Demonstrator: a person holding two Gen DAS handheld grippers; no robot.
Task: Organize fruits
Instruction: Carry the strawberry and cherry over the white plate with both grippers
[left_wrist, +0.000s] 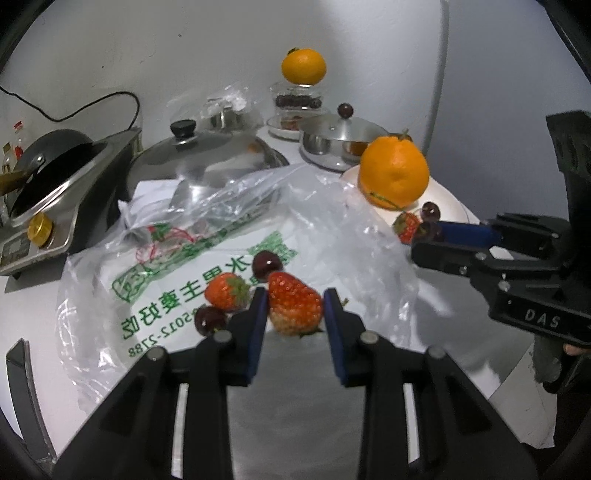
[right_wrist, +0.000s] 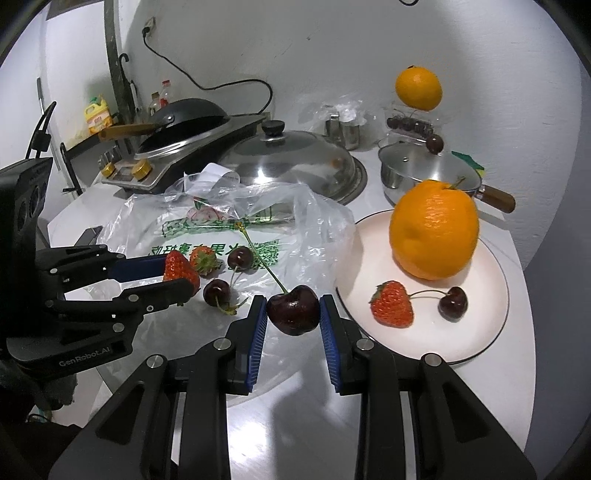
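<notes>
My left gripper (left_wrist: 294, 297) is shut on a large strawberry (left_wrist: 293, 308), lifted just above the clear plastic bag (left_wrist: 207, 266); the same gripper (right_wrist: 181, 275) and strawberry (right_wrist: 179, 271) show at the left of the right wrist view. My right gripper (right_wrist: 293, 308) is shut on a dark cherry (right_wrist: 293, 310) with a long stem, beside the white plate (right_wrist: 484, 332). That plate holds an orange (right_wrist: 434, 229), a strawberry (right_wrist: 393, 304) and a cherry (right_wrist: 452, 302). On the bag lie another strawberry (left_wrist: 225, 291) and two cherries (left_wrist: 266, 264), (left_wrist: 208, 320).
A domed steel lid (right_wrist: 291, 166) and a small lidded pot (right_wrist: 421, 173) stand behind the bag. A second orange (right_wrist: 419, 88) sits on a clear box of cherries at the back. A stove with a black wok (right_wrist: 184, 118) is at the back left.
</notes>
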